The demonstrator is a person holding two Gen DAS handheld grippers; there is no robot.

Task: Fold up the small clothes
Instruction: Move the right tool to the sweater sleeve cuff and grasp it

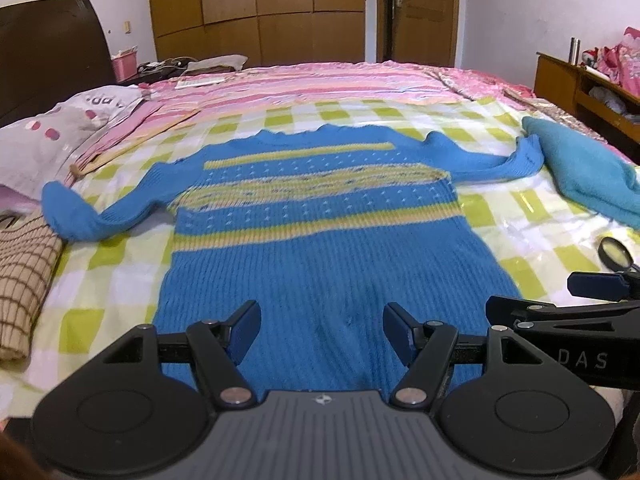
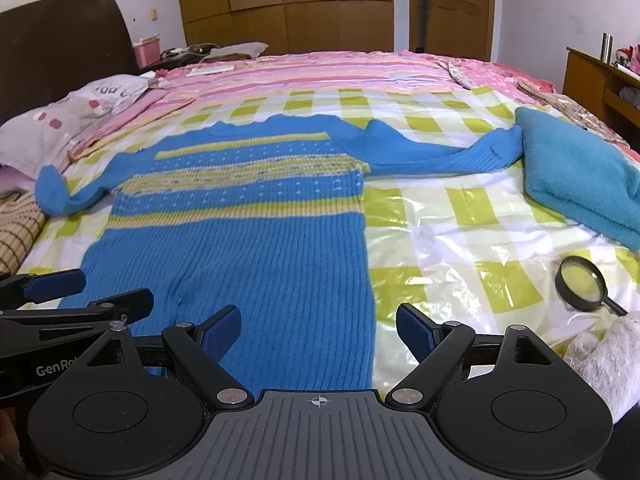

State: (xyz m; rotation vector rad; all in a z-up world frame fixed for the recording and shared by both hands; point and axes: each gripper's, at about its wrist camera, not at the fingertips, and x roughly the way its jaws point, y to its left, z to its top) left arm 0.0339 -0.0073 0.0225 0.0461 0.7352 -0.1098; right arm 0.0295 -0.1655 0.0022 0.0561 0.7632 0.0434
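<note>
A small blue knit sweater (image 1: 320, 216) (image 2: 248, 224) with yellow stripes lies flat on the bed, neck away from me, both sleeves spread out to the sides. My left gripper (image 1: 320, 330) hovers over the sweater's near hem, open, with nothing between its fingers. My right gripper (image 2: 318, 332) is open above the hem's right corner, where the knit meets the sheet, and it too holds nothing. Each gripper shows at the edge of the other's view.
A green-and-white checked plastic sheet (image 2: 460, 216) covers the bed. At the right lie a folded teal garment (image 2: 580, 184) and a black magnifying glass (image 2: 582, 284). A checked cloth (image 1: 24, 280) and pillows (image 1: 60, 128) sit left. A wooden shelf (image 1: 580, 84) stands far right.
</note>
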